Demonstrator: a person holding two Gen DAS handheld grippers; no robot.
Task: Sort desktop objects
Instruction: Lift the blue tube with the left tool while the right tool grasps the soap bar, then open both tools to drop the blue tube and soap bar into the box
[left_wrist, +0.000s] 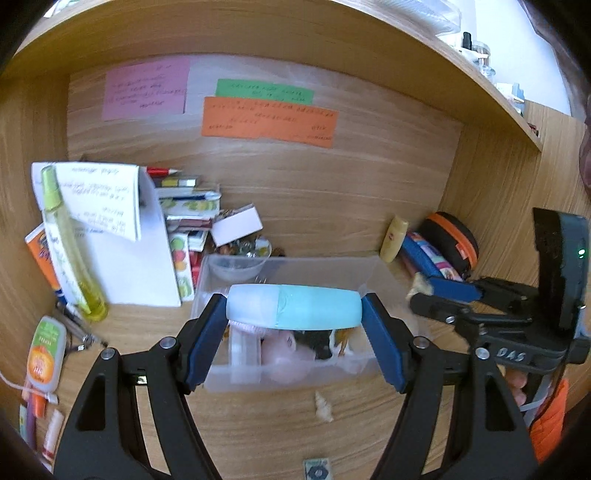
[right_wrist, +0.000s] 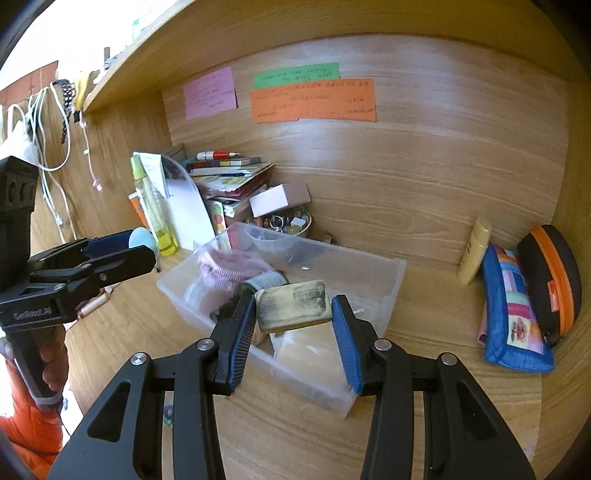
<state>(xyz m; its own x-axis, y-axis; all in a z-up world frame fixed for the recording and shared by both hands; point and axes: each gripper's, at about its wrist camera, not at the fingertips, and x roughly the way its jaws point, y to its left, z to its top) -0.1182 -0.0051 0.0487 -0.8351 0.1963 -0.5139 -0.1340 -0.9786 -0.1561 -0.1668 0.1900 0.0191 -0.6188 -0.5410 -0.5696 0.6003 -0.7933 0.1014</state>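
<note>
So the left gripper (left_wrist: 293, 314) was clamped end to end on a pale blue bottle (left_wrist: 293, 307), held sideways above the clear plastic bin (right_wrist: 391, 275) in the middle of the wooden tabletop (right_wrist: 424, 369). The right gripper (right_wrist: 293, 306) was squeezed on a grubby yellowish eraser (right_wrist: 292, 304), also over the bin's near edge. Far right, a patchwork pouch (right_wrist: 511, 314) leaned beside a black and orange case (right_wrist: 550, 280), and a messy stack of papers (left_wrist: 122, 236) sat far left
</note>
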